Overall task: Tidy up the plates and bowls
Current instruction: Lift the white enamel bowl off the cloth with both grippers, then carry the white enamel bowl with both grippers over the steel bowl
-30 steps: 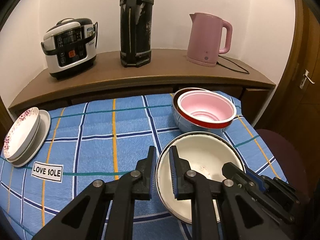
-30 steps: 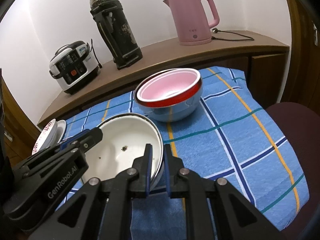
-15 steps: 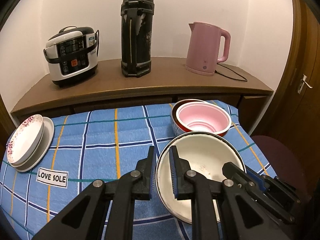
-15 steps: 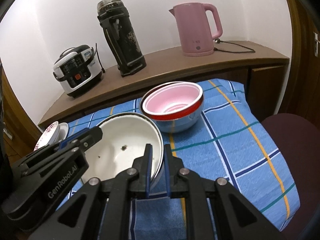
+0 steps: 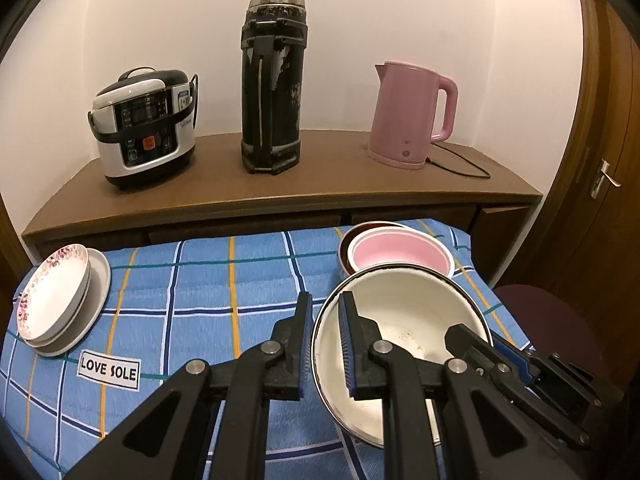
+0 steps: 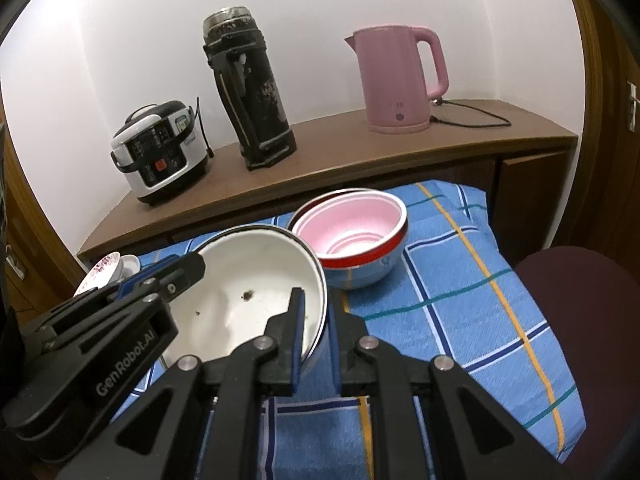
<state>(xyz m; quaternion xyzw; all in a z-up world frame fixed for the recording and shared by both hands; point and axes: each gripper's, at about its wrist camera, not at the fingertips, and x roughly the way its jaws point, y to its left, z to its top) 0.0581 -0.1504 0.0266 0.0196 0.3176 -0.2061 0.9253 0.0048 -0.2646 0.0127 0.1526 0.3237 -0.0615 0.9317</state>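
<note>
Nearest my cameras, both sets of tongs clamp the rim of the same white enamel bowl [image 5: 404,312]: my left tongs [image 5: 325,312] pinch its left edge, one finger inside the bowl and one outside, and my right tongs [image 6: 316,312] pinch the opposite edge the same way, each closed narrow on the thin wall. Whether the bowl rests on the cloth or is lifted off it, I cannot tell. It has a few dark specks on its bottom and sits tilted between the two tools, over the right half of the blue checked cloth [image 5: 208,292] that covers the counter. Just behind it, rims overlapping in both views, stands the stack of bowls [image 6: 356,240], a pink-lined bowl nested in a red-banded, pale blue one. On the cloth's left edge, well apart from the bowls, a flower-patterned plate [image 5: 54,290] lies on top of plain white plates, with a white "LOVE SOLE" label [image 5: 109,369] in front of them. Beyond the cloth a brown wooden shelf [image 5: 328,184] carries, left to right, a white-and-black rice cooker [image 5: 146,124], a tall dark flask [image 5: 272,84] and a pink electric kettle [image 5: 412,114] with its cord trailing right. A dark red chair seat [image 6: 580,300] shows at the right.
</note>
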